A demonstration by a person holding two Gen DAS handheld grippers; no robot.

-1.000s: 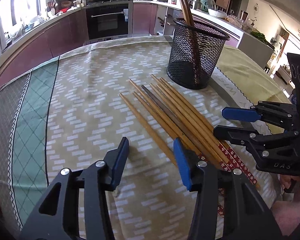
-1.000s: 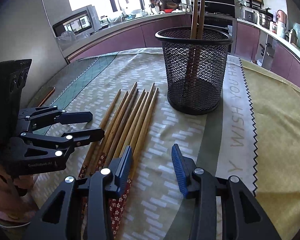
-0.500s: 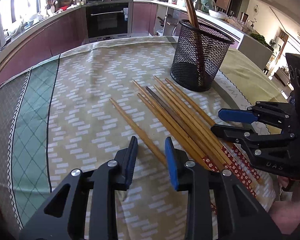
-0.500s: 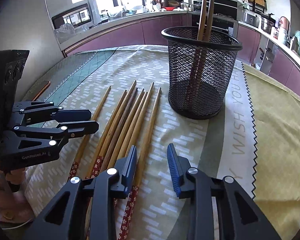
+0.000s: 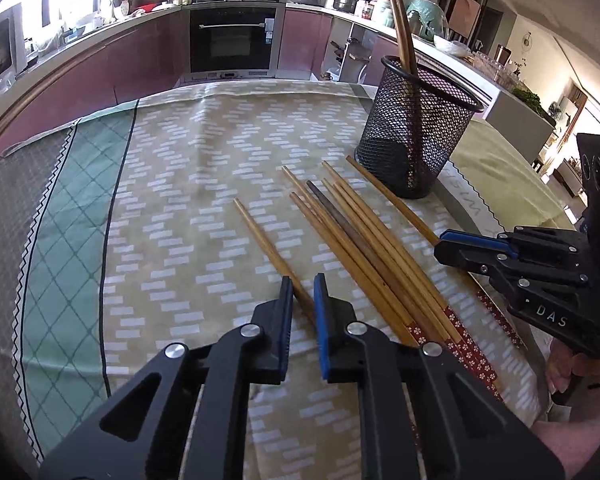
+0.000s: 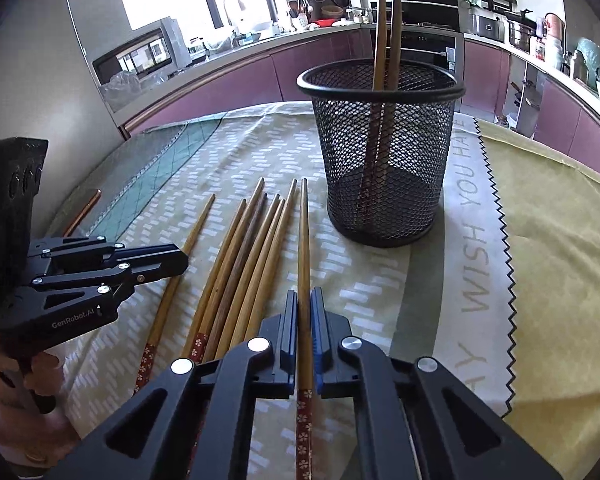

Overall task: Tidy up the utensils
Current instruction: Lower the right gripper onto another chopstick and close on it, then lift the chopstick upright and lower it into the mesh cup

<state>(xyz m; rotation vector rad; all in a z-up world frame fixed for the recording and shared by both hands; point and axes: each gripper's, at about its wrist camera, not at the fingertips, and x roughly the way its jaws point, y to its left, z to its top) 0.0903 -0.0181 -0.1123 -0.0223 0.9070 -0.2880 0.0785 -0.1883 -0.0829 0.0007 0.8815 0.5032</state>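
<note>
Between right hand-held gripper (image 6: 304,300) pads: chopstick (image 6: 303,240), clamped | left hand-held gripper (image 5: 300,292): clamps separate chopstick (image 5: 266,240)

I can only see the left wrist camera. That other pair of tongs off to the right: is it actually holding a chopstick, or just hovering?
Observer: Holding. In the right wrist view, the right tongs are shut on the rightmost chopstick, which runs straight between them.
Visitor: Which end do they have?
Observer: The thick end. Its red flowered handle sticks out behind the pads, and the tip points toward the mesh cup.
Visitor: And my own tongs, seen from outside?
Observer: From the side, the left tongs meet around the leftmost chopstick, which lies apart from the bundle.
</note>
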